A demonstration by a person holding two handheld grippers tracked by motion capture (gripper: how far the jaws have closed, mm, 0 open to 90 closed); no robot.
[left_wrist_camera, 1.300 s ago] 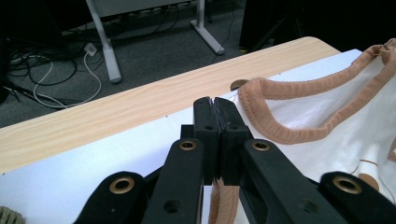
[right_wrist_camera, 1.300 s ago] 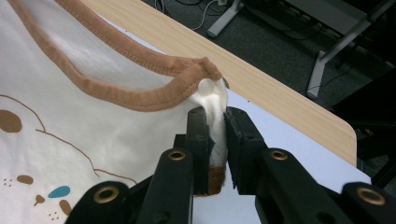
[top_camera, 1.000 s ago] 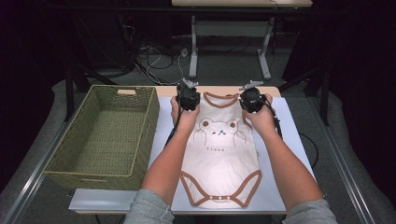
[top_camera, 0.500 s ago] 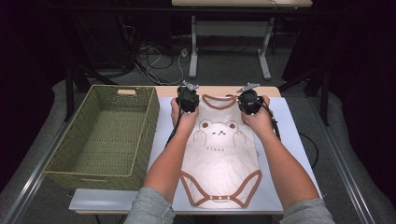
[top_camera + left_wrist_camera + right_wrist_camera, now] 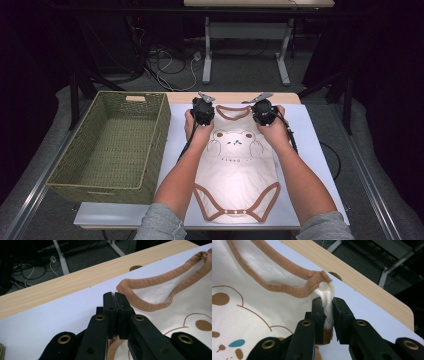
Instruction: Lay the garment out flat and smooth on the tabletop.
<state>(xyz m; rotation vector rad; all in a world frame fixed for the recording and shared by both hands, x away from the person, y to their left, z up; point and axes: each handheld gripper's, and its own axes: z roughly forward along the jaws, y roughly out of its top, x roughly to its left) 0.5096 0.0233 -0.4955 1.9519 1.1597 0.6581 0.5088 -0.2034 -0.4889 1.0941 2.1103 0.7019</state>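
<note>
A cream baby bodysuit with brown trim and a bear face lies flat on the white table cover, neck hole at the far end. My left gripper sits at its left shoulder. In the left gripper view the left gripper has its jaws pressed together where the bodysuit's brown trim runs in under them. My right gripper is at the right shoulder. In the right gripper view the right gripper is shut on a fold of white shoulder fabric from the bodysuit.
A green woven basket stands empty at the left of the table, close to my left forearm. A bare wooden strip runs along the table's far edge. Beyond it are cables and a white stand's legs on the floor.
The right gripper has shifted slightly inward along the neckline with the shoulder in its jaws. The left gripper has barely moved.
</note>
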